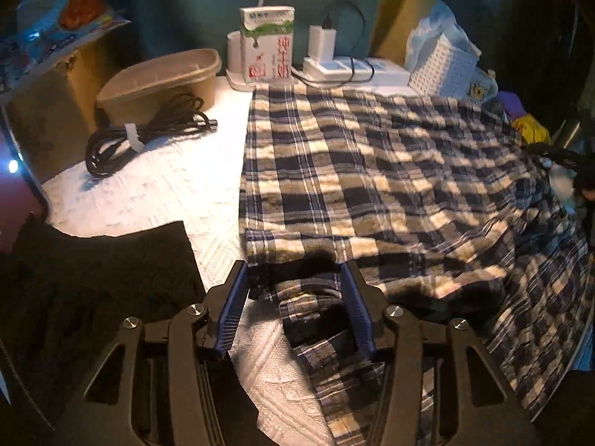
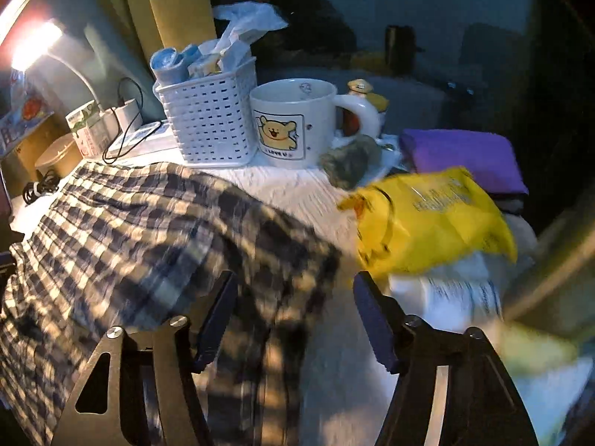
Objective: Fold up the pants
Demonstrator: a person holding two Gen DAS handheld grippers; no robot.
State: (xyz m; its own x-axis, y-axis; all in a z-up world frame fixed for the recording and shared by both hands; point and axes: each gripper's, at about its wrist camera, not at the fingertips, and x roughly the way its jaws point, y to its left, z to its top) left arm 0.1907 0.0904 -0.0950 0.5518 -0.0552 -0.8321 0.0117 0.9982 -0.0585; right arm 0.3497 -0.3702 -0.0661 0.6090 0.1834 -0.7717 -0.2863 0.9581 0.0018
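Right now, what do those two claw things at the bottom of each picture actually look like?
The left claw and the right claw match: black angular metal linkages with triangular cut-outs, round silver bolts at the joints, and flat ribbed blue pads on both fingers. No cables or sleeves show.

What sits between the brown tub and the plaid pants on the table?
In the left wrist view, a coiled black cable lies against the brown tub; from there to the plaid pants is bare white table cover.

Left wrist view low and close over blue-and-cream plaid cloth pants [image 1: 372, 171], facing the back wall, right wrist view close from the opposite end, angled across, both sharing the pants [image 2: 148, 230] and white perforated plastic basket [image 2: 212, 122].
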